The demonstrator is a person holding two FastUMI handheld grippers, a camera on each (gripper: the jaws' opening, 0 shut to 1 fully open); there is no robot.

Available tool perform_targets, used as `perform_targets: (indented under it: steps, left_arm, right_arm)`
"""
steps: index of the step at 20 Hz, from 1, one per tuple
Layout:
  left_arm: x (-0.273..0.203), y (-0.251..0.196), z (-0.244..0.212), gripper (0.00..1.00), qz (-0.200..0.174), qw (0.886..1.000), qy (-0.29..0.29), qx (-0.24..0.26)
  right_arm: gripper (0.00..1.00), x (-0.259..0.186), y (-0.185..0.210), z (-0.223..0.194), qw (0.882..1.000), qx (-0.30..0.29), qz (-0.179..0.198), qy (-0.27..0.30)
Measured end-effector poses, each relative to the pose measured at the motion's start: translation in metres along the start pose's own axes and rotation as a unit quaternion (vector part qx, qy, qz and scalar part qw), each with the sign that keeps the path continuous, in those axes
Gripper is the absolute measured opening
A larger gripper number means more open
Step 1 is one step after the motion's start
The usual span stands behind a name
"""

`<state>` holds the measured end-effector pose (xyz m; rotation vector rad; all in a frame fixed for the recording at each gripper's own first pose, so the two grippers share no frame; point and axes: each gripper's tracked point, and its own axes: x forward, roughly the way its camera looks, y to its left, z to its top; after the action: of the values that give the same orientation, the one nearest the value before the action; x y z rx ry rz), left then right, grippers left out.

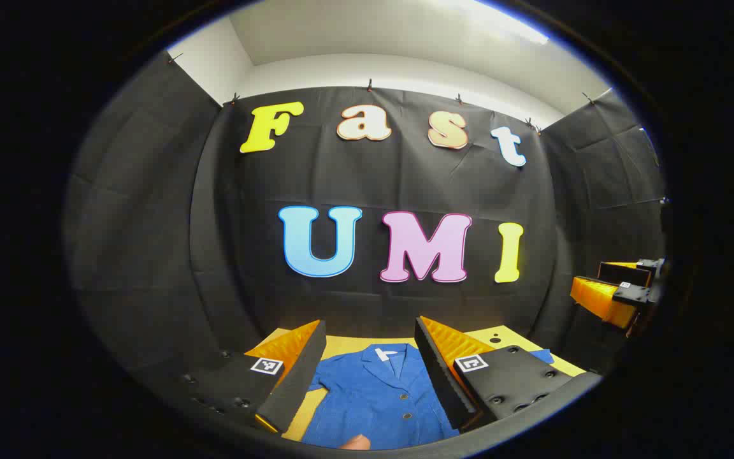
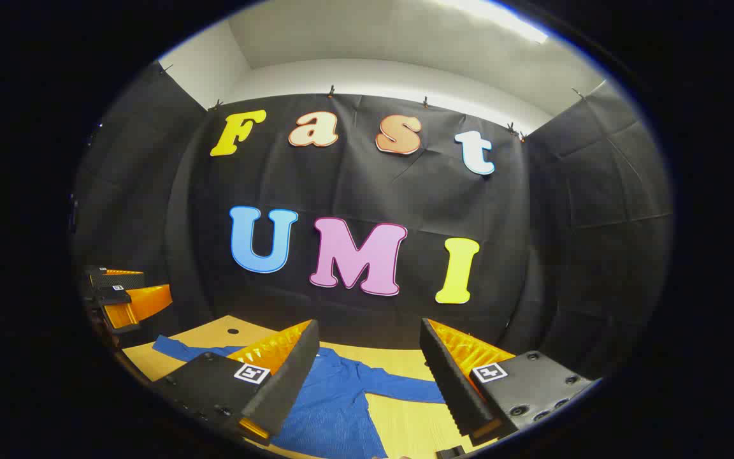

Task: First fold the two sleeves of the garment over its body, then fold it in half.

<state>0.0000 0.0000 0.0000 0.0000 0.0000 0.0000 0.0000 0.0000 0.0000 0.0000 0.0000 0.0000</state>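
A blue buttoned shirt (image 1: 373, 395) lies flat on the table, collar toward the back wall, seen between the fingers in the left gripper view. My left gripper (image 1: 370, 331) hangs open above it, holding nothing. In the right gripper view the shirt (image 2: 335, 401) has both sleeves spread out, one (image 2: 176, 349) to the left and one (image 2: 405, 389) to the right. My right gripper (image 2: 368, 328) is open too, empty, above the shirt's right half. Each gripper also appears at the edge of the other's view: the right (image 1: 622, 290), the left (image 2: 122, 296).
The light wooden table (image 2: 399, 430) ends at the black cloth wall close behind the collar. A small dark hole (image 2: 233, 331) marks the tabletop near the back left. A fingertip (image 1: 357, 442) shows at the bottom edge of the left gripper view.
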Motion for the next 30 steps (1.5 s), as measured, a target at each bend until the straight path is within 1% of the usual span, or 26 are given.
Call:
perform_targets:
  steps: [1,2,3,4,5,6,8,10,11,15,16,19,20,22,23,24,27,28,29,30]
  left_arm:
    - [-0.001,-0.002,0.001,0.81,-0.005,1.000,-0.002,-0.001]
    - [-0.002,-0.003,0.000,0.82,-0.007,1.000,-0.004,-0.002]
    - [-0.003,-0.003,0.001,0.82,-0.010,1.000,-0.006,-0.001]
    - [-0.004,-0.004,0.002,0.82,-0.012,1.000,-0.007,0.001]
    - [-0.004,-0.004,0.003,0.82,-0.013,1.000,-0.011,0.004]
    - [-0.005,-0.004,0.005,0.82,-0.014,1.000,-0.013,0.008]
    - [-0.004,-0.005,0.006,0.80,-0.013,1.000,-0.016,0.013]
    - [-0.003,-0.005,0.005,0.82,-0.014,1.000,-0.011,0.010]
    - [-0.003,-0.005,0.005,0.80,-0.015,1.000,-0.009,0.005]
    - [-0.003,-0.005,0.001,0.80,-0.008,1.000,-0.001,-0.003]
    - [-0.005,-0.003,-0.001,0.80,-0.006,1.000,0.001,-0.003]
    - [-0.007,-0.005,-0.004,0.80,-0.006,1.000,0.009,-0.001]
    - [-0.007,-0.005,-0.005,0.79,-0.005,1.000,0.010,0.000]
    - [-0.009,-0.003,-0.004,0.80,-0.002,1.000,0.010,-0.002]
    - [-0.011,-0.003,-0.003,0.80,-0.003,1.000,0.009,-0.004]
    - [-0.011,-0.003,-0.002,0.80,-0.002,1.000,0.009,-0.003]
    - [-0.012,0.000,-0.001,0.80,0.002,1.000,0.006,0.003]
    - [-0.014,0.002,-0.002,0.80,0.003,1.000,0.006,0.002]
    - [-0.014,0.003,-0.002,0.80,0.004,1.000,0.006,0.002]
    - [-0.014,0.005,-0.003,0.80,0.006,1.000,0.007,0.001]
  right_arm:
    - [0.95,0.001,0.002,0.001,1.000,-0.002,0.002,-0.002]
    - [0.95,0.001,0.005,-0.001,1.000,-0.003,0.006,-0.002]
    - [0.95,0.001,0.008,-0.003,1.000,-0.001,0.010,0.001]
    - [0.99,0.001,0.011,-0.004,1.000,0.002,0.012,0.003]
    - [0.99,0.001,0.011,-0.005,1.000,0.004,0.013,0.004]
    - [0.96,0.001,0.011,-0.004,1.000,0.004,0.012,0.004]
    - [0.95,0.002,0.009,-0.003,1.000,0.002,0.010,0.004]
    - [0.96,0.002,0.009,-0.002,1.000,0.003,0.012,0.004]
    - [0.96,0.001,0.008,0.000,1.000,0.005,0.012,0.003]
    - [0.95,-0.003,0.004,-0.002,1.000,0.012,0.010,0.004]
    - [0.99,-0.004,0.003,-0.004,1.000,0.013,0.010,0.007]
    - [0.99,-0.007,0.001,-0.006,1.000,0.014,0.009,0.013]
    - [0.96,-0.007,0.002,-0.005,1.000,0.016,0.011,0.013]
    - [0.95,-0.007,0.004,-0.003,1.000,0.019,0.014,0.011]
    - [0.99,-0.008,0.004,-0.003,1.000,0.020,0.012,0.011]
    - [0.95,-0.008,0.003,-0.004,1.000,0.020,0.011,0.011]
    - [0.95,-0.010,0.006,-0.005,1.000,0.022,0.015,0.015]
    - [0.99,-0.009,0.007,-0.007,0.999,0.023,0.016,0.018]
    - [0.99,-0.010,0.008,-0.006,0.999,0.024,0.017,0.018]
    - [0.95,-0.009,0.008,-0.005,0.999,0.024,0.017,0.017]
